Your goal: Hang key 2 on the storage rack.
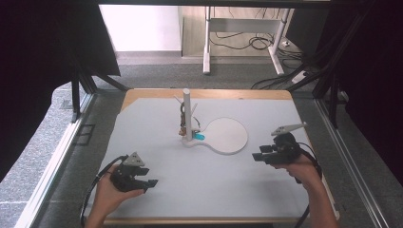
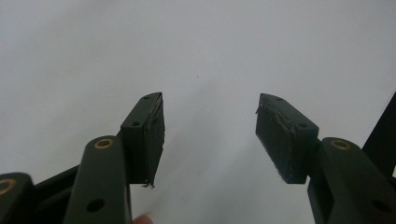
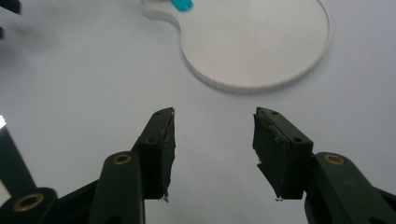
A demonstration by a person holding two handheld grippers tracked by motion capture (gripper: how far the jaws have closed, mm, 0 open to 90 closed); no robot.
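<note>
two grippers are seen from above: the left gripper (image 1: 151, 183) well in front of the white stand (image 1: 223, 135), the right gripper (image 1: 257, 156) just beside its round base. in both gripper views the jaws are parted, nothing between. a turquoise piece (image 3: 181, 4), possibly a clip, lies on the stand.
</note>
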